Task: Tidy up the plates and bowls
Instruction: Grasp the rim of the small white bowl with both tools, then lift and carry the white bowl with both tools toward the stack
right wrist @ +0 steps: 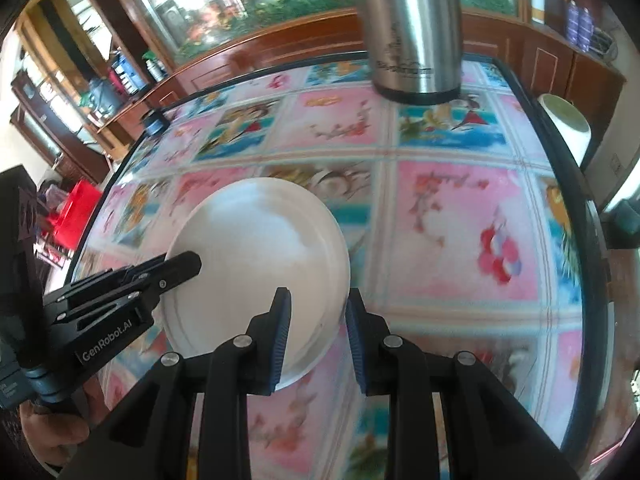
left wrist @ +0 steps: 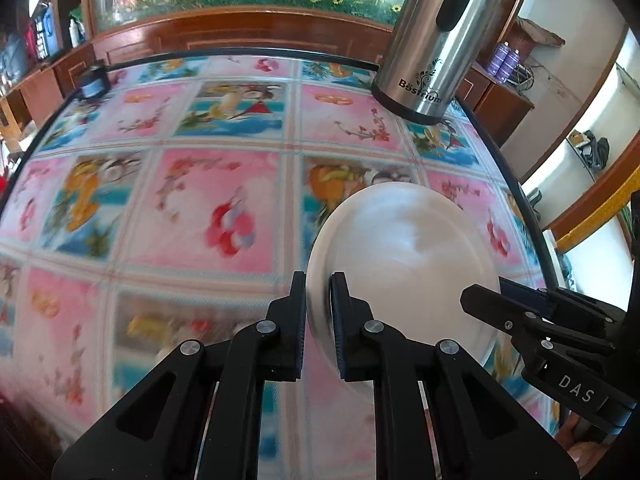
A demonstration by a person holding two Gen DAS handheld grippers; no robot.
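Now we hold the white plate (left wrist: 404, 264) with both grippers, well short of the steel flask (left wrist: 436, 48): left gripper (left wrist: 318, 312) jaws clamped on its rim, right gripper (right wrist: 316, 320) jaws likewise. Keep both hands level so it clears the desk (left wrist: 160, 200) untilted.

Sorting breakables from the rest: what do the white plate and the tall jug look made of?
White plate: glossy and opaque with soft highlights, so glazed ceramic or melamine; the look leaves it open. Tall jug: brushed stainless steel, streaky reflections on its silver wall, with a black base and handle, likely plastic.
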